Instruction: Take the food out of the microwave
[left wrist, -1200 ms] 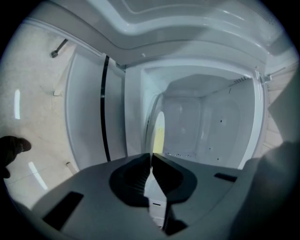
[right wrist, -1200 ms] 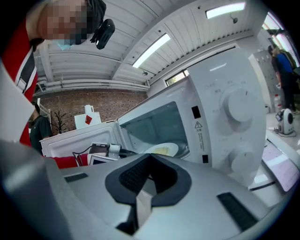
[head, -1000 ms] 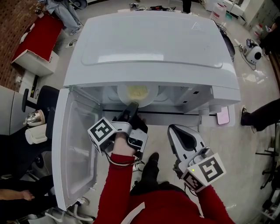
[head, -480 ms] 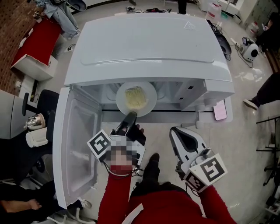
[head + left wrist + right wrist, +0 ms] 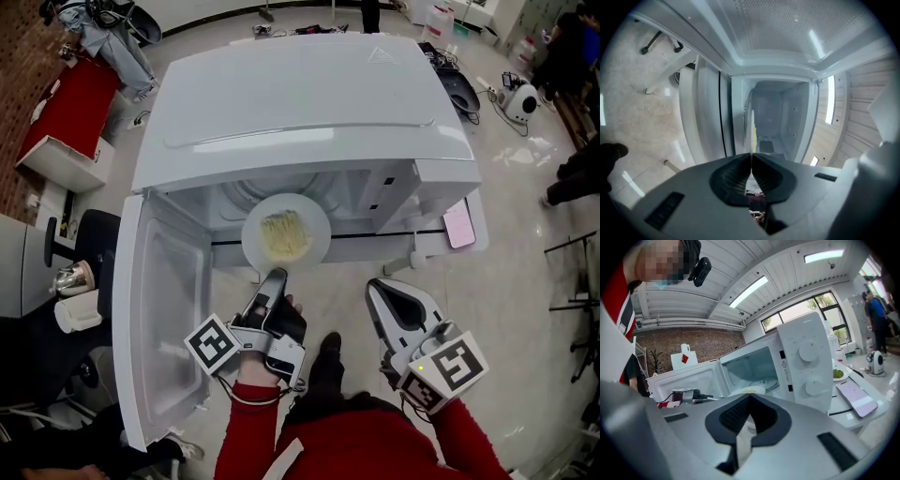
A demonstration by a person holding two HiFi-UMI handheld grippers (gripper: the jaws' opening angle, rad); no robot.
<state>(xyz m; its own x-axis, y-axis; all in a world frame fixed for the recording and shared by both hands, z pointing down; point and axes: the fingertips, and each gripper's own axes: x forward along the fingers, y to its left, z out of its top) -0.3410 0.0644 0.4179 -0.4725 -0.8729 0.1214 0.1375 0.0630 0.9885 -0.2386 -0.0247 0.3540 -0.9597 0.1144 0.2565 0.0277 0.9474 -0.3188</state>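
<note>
one plate point(image 5: 316, 217) with yellow food point(image 5: 284, 235)

Our left tool point(image 5: 273, 277) reaches forward, nearly level, its 2 jaws pinched tight on the rim of the plate point(image 5: 317, 230). Our right tool point(image 5: 378, 287) hangs beside it, apart, jaws together and empty. Red sleeves point(image 5: 251, 427) cover both forearms.

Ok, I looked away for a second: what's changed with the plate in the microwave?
The left gripper, shut on the plate, has drawn it and its noodles further out of the microwave, toward the person. The right gripper stays shut and empty beside it; the door stays open.
</note>
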